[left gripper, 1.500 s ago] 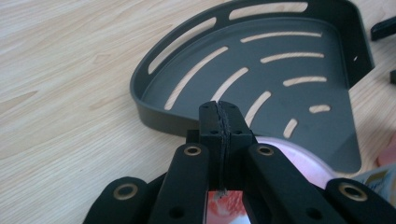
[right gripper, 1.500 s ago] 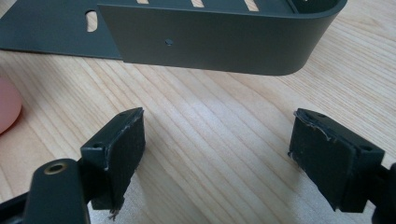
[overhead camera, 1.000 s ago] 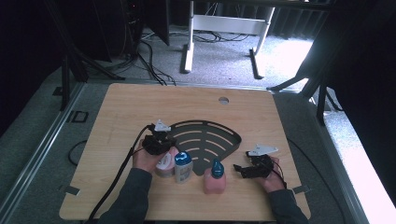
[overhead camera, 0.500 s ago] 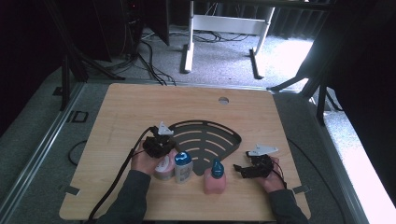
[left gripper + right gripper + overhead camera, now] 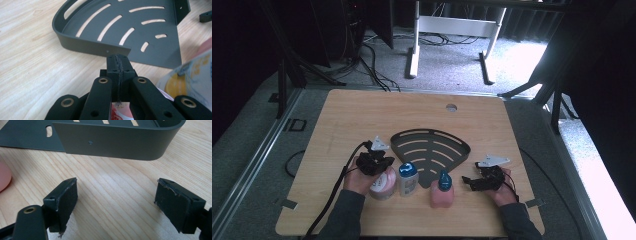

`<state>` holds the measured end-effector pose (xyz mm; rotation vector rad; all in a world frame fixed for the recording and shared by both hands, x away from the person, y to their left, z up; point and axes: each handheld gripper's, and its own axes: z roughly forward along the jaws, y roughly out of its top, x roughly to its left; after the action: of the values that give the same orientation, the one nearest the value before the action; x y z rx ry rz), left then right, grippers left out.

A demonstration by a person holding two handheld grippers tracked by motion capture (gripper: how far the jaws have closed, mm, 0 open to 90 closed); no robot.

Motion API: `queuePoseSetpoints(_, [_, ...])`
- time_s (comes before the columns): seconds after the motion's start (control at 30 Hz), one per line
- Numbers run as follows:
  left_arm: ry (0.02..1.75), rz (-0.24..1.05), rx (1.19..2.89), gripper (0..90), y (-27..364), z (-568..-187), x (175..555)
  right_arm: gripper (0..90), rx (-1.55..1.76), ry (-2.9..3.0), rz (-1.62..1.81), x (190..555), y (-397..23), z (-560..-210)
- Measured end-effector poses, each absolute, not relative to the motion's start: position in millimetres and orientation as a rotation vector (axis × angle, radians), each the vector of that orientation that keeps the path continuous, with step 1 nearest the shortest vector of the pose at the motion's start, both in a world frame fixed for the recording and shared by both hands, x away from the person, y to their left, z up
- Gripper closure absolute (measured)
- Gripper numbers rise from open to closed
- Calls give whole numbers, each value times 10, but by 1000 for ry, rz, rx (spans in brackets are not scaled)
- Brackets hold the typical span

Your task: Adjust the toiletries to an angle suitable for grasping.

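A dark grey slotted corner shelf (image 5: 430, 151) lies flat mid-table; its curved rim (image 5: 82, 45) is just beyond my left gripper (image 5: 117, 60). That gripper (image 5: 379, 162) is shut with nothing between its jaws, and it hovers over a pink round jar (image 5: 383, 184). A grey bottle with a blue cap (image 5: 408, 178) stands right of the jar, its label (image 5: 190, 75) close beside the jaws. A pink bottle with a blue cap (image 5: 442, 190) stands further right. My right gripper (image 5: 472, 182) is open and empty (image 5: 116, 197) over bare wood, facing the shelf's wall (image 5: 112, 142).
The wooden table (image 5: 362, 115) has a small round hole (image 5: 451, 107) near its far edge. A black cable (image 5: 337, 195) trails from the left gripper off the near edge. White desk legs (image 5: 414, 55) stand on the carpet beyond the table.
My left gripper has shifted a little toward the near edge, staying over the pink jar. The right hand has kept still.
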<state>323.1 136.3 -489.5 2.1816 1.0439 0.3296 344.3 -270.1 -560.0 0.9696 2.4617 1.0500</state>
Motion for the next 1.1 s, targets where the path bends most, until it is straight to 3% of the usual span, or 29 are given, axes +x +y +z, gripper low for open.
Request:
queuePoseSetpoints(0.4, [1045, 298, 2193, 894, 1429, -4907, 3062, 180, 968, 2461, 1051, 3443, -2702, -5601])
queuePoseSetpoints(1.1, [888, 276, 2201, 758, 1414, -4752, 2714, 180, 967, 2461, 1051, 3444, -2702, -5601])
